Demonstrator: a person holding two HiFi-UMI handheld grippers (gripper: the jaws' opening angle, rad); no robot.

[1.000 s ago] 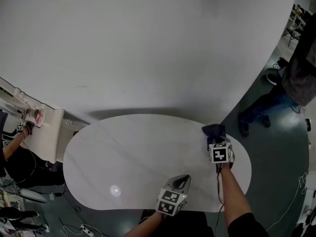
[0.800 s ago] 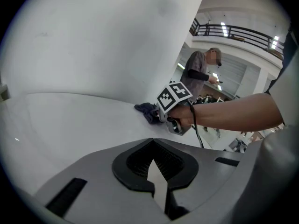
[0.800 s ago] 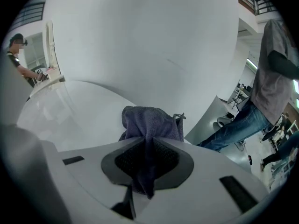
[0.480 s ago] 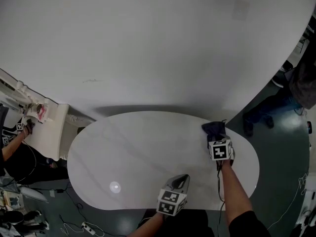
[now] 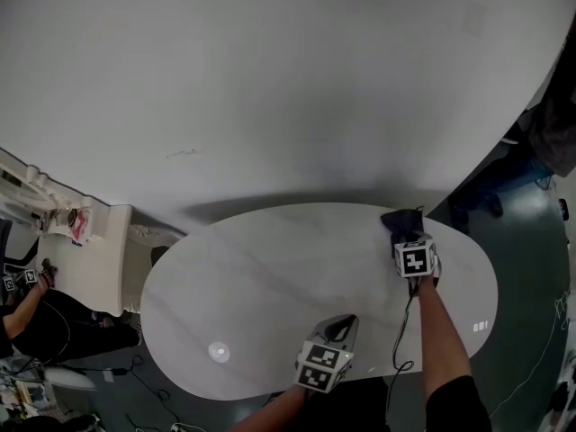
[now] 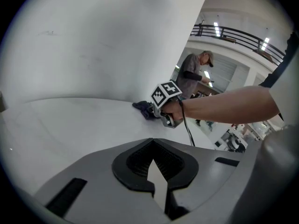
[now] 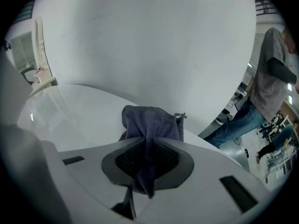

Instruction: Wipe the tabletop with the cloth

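The right gripper's (image 7: 147,155) jaws are pinched tight on a dark blue terry cloth (image 7: 153,121). One fold is trapped between the pads and the rest bunches out ahead of the tips. In the head view the cloth (image 5: 402,220) sits at the far right part of the oval bench (image 5: 270,277), close to its back edge, and appears to rest on the surface. The left gripper's (image 6: 153,146) jaws are pressed together with nothing between them. It hangs over the near edge of the bench (image 6: 70,125), idle.

The step in hand looks like a wiping stroke at the bench's right end. Most of the top lies to the left of the cloth, so the next move probably calls for dragging it leftward. That means keeping the pinch firm and pressing down enough for the loose bunch to stay flat on the surface instead of rolling under the tips.

The bench top is white, smooth and faintly veined, with one bright lamp reflection (image 5: 219,351) near its front left. A curved white wall (image 5: 270,79) rises just behind it, and the floor (image 5: 531,331) is dark green. A bystander in jeans (image 7: 268,78) stands to the right, and a seated person (image 5: 27,304) works at a white side table (image 5: 90,250) to the left.
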